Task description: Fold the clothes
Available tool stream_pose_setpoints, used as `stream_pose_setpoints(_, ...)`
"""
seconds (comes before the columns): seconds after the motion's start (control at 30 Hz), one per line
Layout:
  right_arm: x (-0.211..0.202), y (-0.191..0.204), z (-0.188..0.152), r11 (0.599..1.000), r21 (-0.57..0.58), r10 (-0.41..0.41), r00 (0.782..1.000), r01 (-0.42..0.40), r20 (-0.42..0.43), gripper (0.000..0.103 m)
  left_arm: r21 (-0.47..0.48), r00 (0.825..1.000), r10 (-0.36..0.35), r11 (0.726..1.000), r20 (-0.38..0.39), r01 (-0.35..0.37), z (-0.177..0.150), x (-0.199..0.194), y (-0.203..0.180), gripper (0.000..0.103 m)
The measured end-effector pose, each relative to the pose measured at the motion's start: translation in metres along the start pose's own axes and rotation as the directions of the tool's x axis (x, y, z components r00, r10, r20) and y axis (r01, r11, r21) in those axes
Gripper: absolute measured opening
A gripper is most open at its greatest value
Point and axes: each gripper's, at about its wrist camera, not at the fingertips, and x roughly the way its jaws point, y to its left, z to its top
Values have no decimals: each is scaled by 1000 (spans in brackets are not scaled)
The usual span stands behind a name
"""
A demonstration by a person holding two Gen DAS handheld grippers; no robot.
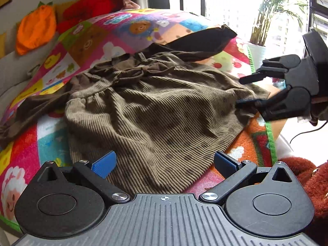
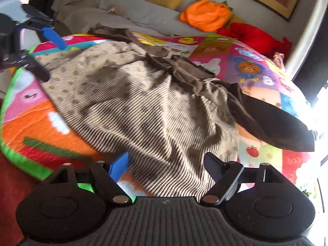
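Corduroy dress (image 1: 155, 110), olive-brown, is lying spread on the patchwork play mat (image 1: 86, 41). Left gripper (image 1: 164, 164) and right gripper (image 2: 166, 164) are hovering at its hem, fingers apart. Orange cushion (image 2: 207, 14) is sitting beyond the mat.

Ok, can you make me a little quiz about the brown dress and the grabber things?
1. True or false: the brown corduroy dress lies on a colourful cartoon blanket.
2. The left gripper is: A open, B shut on the dress.
3. What colour is the plush cushion by the wall?

Key: 1 true. 2 A; the right gripper is open as well, each at an edge of the dress. 3 orange.
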Motion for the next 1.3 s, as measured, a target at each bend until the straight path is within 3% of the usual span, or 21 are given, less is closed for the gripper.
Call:
stream_pose_setpoints(0.03,6,-5,7,999,28,-45,999,45,8,19,29,999,32,999,-10,-32,-2,2,-4,103)
stream_pose_setpoints(0.1,5,-23,20,986,134,-111,992,102,66,19,87,994,106,991,-19,-104,-7,5,-9,103)
stream_pose_setpoints(0.13,0,-27,23,985,144,-108,990,94,91,19,116,989,146,983,-19,-143,-9,6,-10,103)
stream_pose_setpoints(0.2,-14,-33,26,990,128,-73,988,56,134,30,140,978,208,969,-12,-205,-15,4,-3,103)
stream_pose_setpoints(0.27,-27,-38,29,994,110,-38,983,19,177,62,127,966,258,959,-18,-254,-17,1,9,103)
stream_pose_setpoints(0.37,-41,-20,20,994,1,105,986,-106,128,65,69,954,298,953,-26,-296,-14,-1,28,103)
stream_pose_setpoints(0.47,-46,8,17,966,-81,250,967,-245,50,66,13,942,333,943,-35,-333,-12,-4,46,103)
stream_pose_setpoints(0.6,-20,34,24,935,-78,346,938,-347,-30,65,19,981,195,981,22,-195,-2,-20,32,103)
stream_pose_setpoints(0.7,-3,41,30,915,-38,401,915,-403,-39,54,66,994,102,992,48,-105,-1,-30,14,103)
stream_pose_setpoints(0.77,2,44,37,920,-38,388,921,-389,-32,9,98,997,71,992,38,-74,-4,-27,-1,103)
stream_pose_setpoints(0.83,3,48,42,953,-77,295,955,-293,13,5,126,998,60,990,23,-63,-7,-22,-12,103)
stream_pose_setpoints(0.87,0,43,45,961,-68,272,962,-269,37,5,137,995,98,986,17,-100,-8,-17,-11,103)
stream_pose_setpoints(1.0,-17,13,57,977,10,211,969,-214,128,4,179,968,251,952,-4,-247,-11,3,-8,103)
stream_pose_setpoints(1.13,-32,-3,57,985,47,154,972,-164,177,7,40,905,425,904,3,-425,7,8,42,103)
stream_pose_setpoints(1.2,-35,2,42,989,24,142,976,-148,166,27,-44,879,476,879,26,-475,18,-1,66,103)
stream_pose_setpoints(1.23,-37,5,33,990,11,137,978,-141,160,48,-78,869,494,868,36,-490,23,-6,76,103)
stream_pose_setpoints(1.27,-37,8,24,992,-1,128,980,-129,149,57,-111,858,512,856,46,-505,27,-11,86,103)
stream_pose_setpoints(1.3,-35,11,14,993,-9,114,984,-114,135,57,-144,847,529,843,53,-518,31,-15,96,103)
